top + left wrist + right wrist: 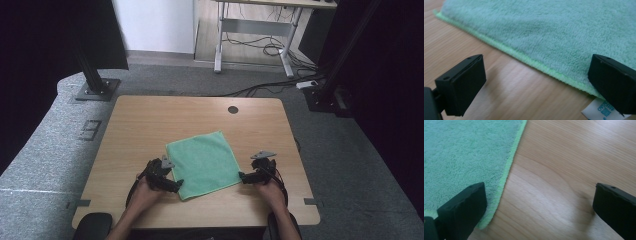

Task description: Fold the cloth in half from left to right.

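A green terry cloth [205, 162] lies flat on the wooden table [150, 125], turned a little so its corners point off-square. My left gripper [172, 184] is low at the cloth's near-left corner, open, with one jaw over the cloth [544, 32] and the other over bare wood. A white care label [599, 111] pokes out under the cloth's hem there. My right gripper [243, 177] is open at the near-right corner, its left jaw above the cloth's hem [506, 176] and its right jaw over bare wood. Nothing is held by either gripper.
A round cable hole [233, 109] sits near the table's far edge. Beyond the table are grey carpet, black frame posts [90, 70] and a desk's legs with cables [260, 47]. The tabletop's far half is bare wood.
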A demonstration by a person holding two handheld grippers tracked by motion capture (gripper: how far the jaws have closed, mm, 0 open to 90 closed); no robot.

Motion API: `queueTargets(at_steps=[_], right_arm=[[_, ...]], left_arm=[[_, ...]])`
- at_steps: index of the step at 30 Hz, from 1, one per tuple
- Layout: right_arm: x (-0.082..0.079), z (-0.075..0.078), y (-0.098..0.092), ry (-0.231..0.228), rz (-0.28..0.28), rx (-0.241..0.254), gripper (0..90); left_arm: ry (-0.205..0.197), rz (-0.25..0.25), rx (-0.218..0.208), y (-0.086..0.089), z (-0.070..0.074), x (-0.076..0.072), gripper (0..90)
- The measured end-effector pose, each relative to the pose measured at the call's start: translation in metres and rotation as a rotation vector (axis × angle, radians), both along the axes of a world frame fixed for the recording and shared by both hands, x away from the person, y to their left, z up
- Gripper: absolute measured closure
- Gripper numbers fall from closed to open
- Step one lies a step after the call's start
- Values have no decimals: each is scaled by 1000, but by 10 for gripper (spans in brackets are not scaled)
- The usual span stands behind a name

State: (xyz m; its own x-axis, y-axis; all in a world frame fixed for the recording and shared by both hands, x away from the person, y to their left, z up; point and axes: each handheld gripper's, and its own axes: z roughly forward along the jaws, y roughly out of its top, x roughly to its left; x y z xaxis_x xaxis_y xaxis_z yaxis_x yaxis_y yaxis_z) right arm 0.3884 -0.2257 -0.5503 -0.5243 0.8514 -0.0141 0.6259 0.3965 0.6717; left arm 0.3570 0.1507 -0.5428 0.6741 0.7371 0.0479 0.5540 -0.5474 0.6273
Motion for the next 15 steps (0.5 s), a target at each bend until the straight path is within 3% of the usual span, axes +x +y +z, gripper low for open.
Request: queueTargets(at_steps=[6, 15], right_arm=[[1, -1, -2, 12, -3, 17, 0], [0, -3, -4, -7, 7, 36, 0]], left_arm=[[17, 0, -20, 4, -1, 4, 3], [-5, -4, -22, 11, 5, 16, 0]])
